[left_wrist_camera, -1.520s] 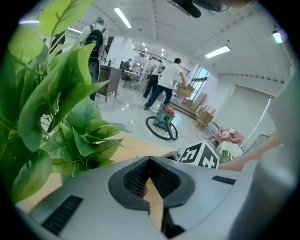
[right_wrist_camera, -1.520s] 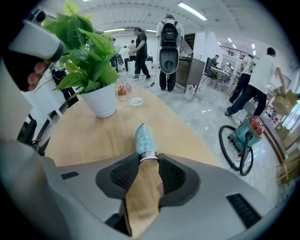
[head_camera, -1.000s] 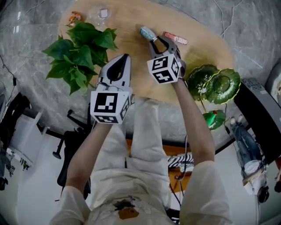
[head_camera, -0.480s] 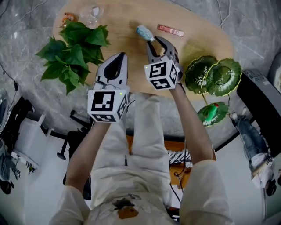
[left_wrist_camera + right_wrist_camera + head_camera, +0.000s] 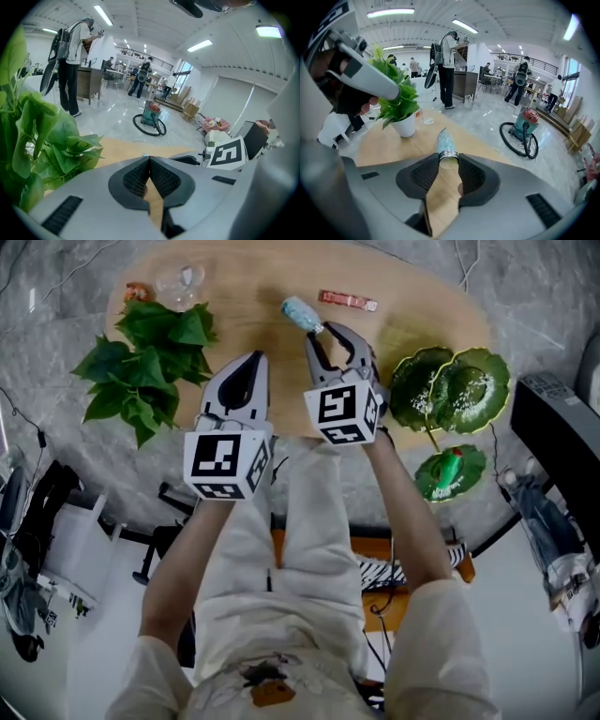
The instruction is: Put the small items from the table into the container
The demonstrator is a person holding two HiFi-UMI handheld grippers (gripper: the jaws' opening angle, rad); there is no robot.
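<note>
While right gripper [image 5: 328, 334] pinches tube [image 5: 299, 312] by cap end only, over table [image 5: 253, 287] centre: shallow grip, tube may pivot or drop. Left gripper [image 5: 149, 161] jaws together, empty. Container [image 5: 180, 278] at far left corner, beside plant [image 5: 141, 362]: leaves may snag.

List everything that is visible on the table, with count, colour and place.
table: one, light wood, oval, centre.
potted plant: one, green, table's left end.
glass container: one, clear, far left corner.
small item: one, orange, beside the glass container.
wrapped bar: one, red, far edge.
tube: one, pale blue with silver cap, in the right gripper.
leaf-shaped dishes: three, green, right end.
left gripper: one, grey, jaws together, empty.
right gripper: one, grey, shut on the tube.
</note>
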